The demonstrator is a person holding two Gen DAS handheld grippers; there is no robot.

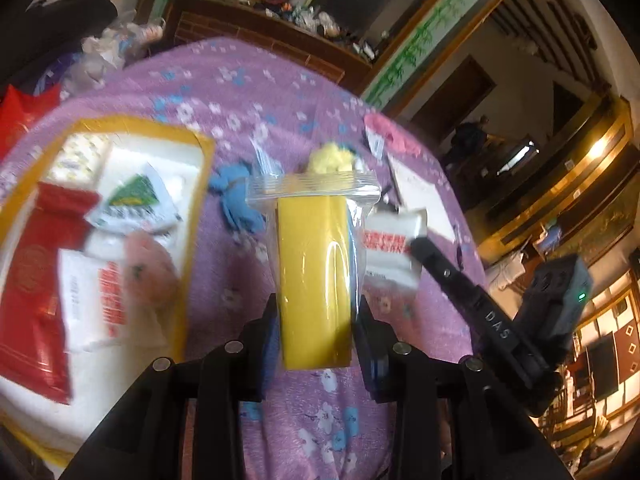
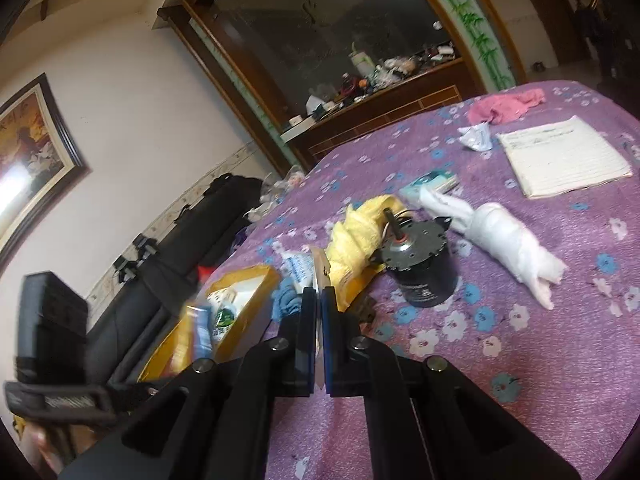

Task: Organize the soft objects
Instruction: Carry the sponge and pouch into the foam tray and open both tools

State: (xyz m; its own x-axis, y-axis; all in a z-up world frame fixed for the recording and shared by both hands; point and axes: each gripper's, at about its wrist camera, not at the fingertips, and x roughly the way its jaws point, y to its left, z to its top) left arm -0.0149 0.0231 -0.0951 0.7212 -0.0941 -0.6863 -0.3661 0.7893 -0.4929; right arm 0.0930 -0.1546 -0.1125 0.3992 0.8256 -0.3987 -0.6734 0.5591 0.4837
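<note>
Stowed — packets in my yellow box (image 1: 202, 148) | left gripper (image 1: 316, 332) clamped on bagged yellow sponge (image 1: 314, 280) | right gripper (image 2: 319, 334) pressed together, empty | loose — white towel (image 2: 508, 236), pink cloth (image 2: 504, 106)

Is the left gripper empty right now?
No, the left gripper grips a clear zip bag with a yellow item inside, lifted above the purple cloth.

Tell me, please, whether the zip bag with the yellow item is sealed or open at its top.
Cannot tell: the zip bag, held in the left gripper, shows a flat zip strip, but blur hides the seal.
</note>
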